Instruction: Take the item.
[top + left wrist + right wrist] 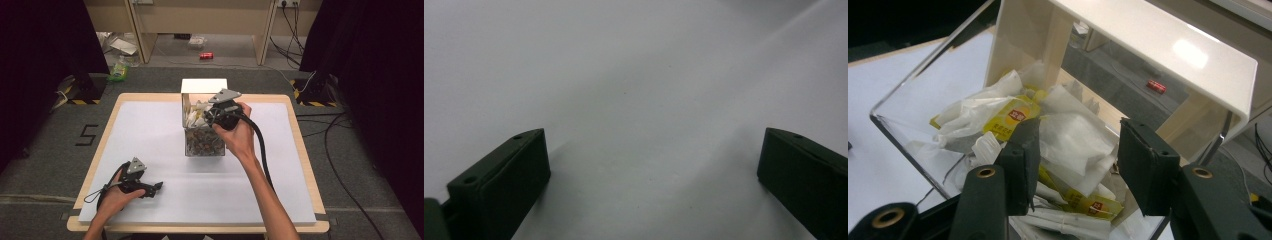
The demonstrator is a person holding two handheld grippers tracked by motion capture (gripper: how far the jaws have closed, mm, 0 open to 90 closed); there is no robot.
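Note:
A clear plastic box [204, 145] with a raised white lid [203, 85] stands at the back middle of the white table mat [150, 135]. It holds a pile of white tea bags [1073, 135] with yellow tags [1015, 117]. My right gripper [212, 116] points down into the box's open top. Its jaws [1080, 160] stand apart just above the pile, with a white tea bag showing between them and neither pad pressing on it. My left gripper [157, 187] rests low on the mat at the front left, open [651, 165], nothing between its fingers.
The box's clear wall [908, 125] and its lid [1158, 45] closely frame my right gripper. On the floor beyond the table lie a red can [206, 55] and a green bottle [119, 70]. Cables [330, 140] run along the right side.

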